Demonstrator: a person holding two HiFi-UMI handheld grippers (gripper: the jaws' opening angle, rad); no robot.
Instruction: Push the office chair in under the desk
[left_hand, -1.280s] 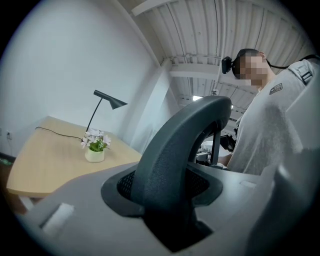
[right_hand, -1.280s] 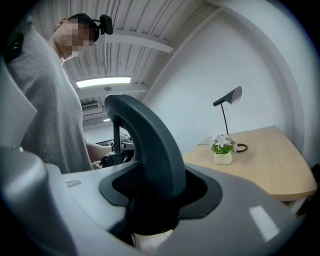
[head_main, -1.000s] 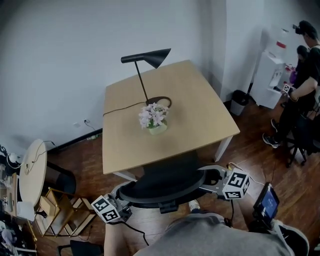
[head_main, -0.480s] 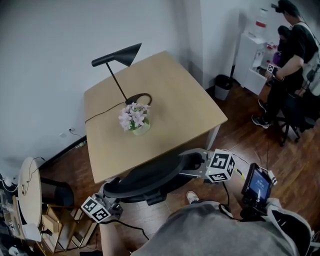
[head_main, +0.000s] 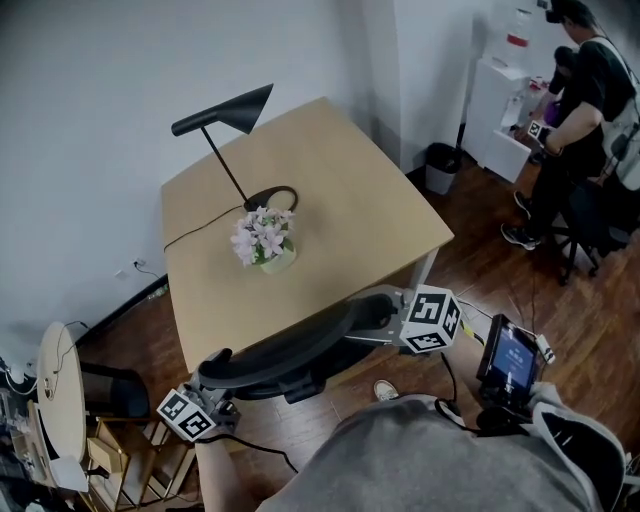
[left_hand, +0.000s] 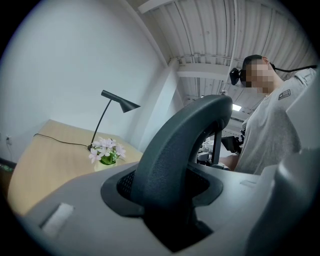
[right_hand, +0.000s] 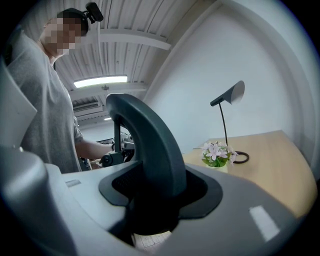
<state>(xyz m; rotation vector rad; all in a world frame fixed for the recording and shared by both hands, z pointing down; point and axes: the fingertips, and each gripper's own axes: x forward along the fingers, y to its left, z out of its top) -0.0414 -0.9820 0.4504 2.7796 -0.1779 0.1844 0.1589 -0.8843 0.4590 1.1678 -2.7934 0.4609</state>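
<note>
Nearest the desk's (head_main: 345, 190) front left corner, the left gripper (head_main: 212, 372) is clamped on the left end of the office chair's (head_main: 290, 355) curved back rim. The chair stands at the desk's near edge, its back partly beyond that edge and its seat apparently underneath. The right gripper (head_main: 385, 318) is clamped on the rim's right end. To finish well, both should press evenly and level toward the desk, so the chair rolls straight without swivelling, then ease off before the back strikes the desk edge.
</note>
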